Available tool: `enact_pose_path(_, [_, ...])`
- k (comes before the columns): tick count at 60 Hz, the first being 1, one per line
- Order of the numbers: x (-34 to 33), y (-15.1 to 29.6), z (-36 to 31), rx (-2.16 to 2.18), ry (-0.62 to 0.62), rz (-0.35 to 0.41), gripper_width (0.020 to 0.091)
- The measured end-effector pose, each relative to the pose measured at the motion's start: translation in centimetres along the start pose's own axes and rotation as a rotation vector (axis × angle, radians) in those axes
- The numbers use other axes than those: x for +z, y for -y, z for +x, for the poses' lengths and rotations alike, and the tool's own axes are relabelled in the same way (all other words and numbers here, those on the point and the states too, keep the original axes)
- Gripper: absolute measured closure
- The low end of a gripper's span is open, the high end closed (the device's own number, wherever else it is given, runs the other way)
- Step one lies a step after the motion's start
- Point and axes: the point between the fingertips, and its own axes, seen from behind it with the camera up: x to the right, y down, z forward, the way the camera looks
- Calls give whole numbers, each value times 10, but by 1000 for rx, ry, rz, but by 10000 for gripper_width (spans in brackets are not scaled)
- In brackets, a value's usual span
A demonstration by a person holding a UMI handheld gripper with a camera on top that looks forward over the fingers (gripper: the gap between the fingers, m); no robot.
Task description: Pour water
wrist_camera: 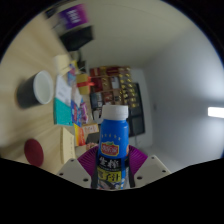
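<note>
We note a light wooden tabletop [40, 50] on the left, seen at a steep tilt, and a pale plain wall [185, 70] on the right with one bright rectangular patch [216, 112] at its far side. Between the gripper [112, 168] fingers stands a plastic bottle [112, 148], cylindrical, with a white cap and a blue label bearing print we cannot read. Both purple pads [138, 160] sit against the bottle's sides with no gap visible, so we record the fingers as closed upon it at roughly bottle width; the bottle's base is cut off below the fingers. Beyond the bottle lies a crowded row of packets and boxes [115, 85], colourful but too small to identify singly. On the tabletop we record a white mug [35, 90] with a dark interior, a dark round object [35, 152] near the fingers, and a purple and black item [72, 22] at the far end, blurred.
</note>
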Motion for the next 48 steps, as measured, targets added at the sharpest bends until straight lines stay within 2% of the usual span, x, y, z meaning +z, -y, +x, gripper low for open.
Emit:
enact_pose_path(11, [8,58,-38,-635,11,130,671])
enact_pose_path(18, [10,79,-48,-854,17,189,672])
enact_pose_path(32, [6,96,-52,-953,21,214,675])
enact_pose_path(40, [15,96,-38,-833,2,229,671])
enact_pose_path(48, [5,75,11,-89,-67,135,676])
